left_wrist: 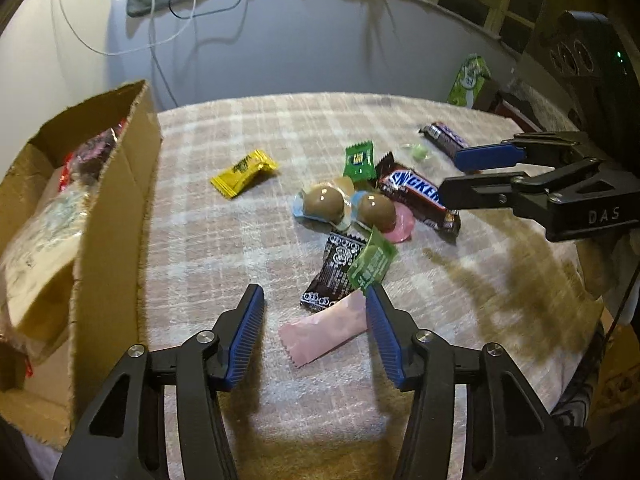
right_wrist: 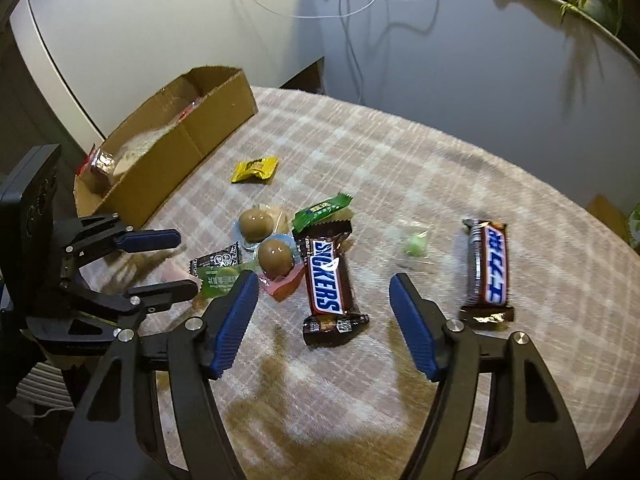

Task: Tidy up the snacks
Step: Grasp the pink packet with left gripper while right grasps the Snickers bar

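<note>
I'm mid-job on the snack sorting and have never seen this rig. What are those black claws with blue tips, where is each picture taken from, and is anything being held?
There is no robot arm: a person holds one two-finger gripper in each hand, and each carries a camera that looks along its fingers. One picture is from the left gripper, the other from the right gripper; each also sees the other gripper from the side.

On the checked cloth lie a Snickers bar, a second bar, two brown balls, a yellow packet, green, black and pink packets, and a cardboard box with some snacks inside.

Nothing is held. Both sets of fingers are open: the left over the pink packet, the right around the Snickers bar.
</note>
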Motion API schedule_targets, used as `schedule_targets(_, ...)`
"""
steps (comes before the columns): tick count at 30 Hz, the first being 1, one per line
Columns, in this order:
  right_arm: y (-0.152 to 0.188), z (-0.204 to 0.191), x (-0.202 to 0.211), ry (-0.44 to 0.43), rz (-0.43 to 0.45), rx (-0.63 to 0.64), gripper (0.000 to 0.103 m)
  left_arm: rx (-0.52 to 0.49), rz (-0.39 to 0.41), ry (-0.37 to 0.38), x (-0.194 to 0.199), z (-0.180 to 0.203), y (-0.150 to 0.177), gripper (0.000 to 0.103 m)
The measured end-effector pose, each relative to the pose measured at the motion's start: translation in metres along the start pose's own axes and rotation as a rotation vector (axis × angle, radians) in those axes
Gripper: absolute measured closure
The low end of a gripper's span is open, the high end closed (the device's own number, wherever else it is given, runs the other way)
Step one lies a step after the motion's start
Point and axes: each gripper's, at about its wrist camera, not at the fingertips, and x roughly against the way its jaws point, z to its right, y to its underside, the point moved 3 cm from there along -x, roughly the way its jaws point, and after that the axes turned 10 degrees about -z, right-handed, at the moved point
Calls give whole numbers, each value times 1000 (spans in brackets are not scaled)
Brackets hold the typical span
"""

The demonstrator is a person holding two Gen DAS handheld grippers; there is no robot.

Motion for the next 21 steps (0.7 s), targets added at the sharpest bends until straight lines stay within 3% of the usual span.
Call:
schedule_targets(2, -1, 0, -4, -8, -12, 1, 44, -12, -11, 0, -1, 1, 2, 58)
schedule_targets(12, -4, -7, -18, -12, -37, 15, 45, -96, -30, -55, 0, 16, 11, 66)
schedule_targets(17, -5, -8, -24, 10, -50, 23, 49, -97, -16, -56, 3, 20, 13, 87)
schedule_targets(21, -6, -7, -26, 20, -58, 22, 53, -95, -7, -55, 1, 22, 13, 92)
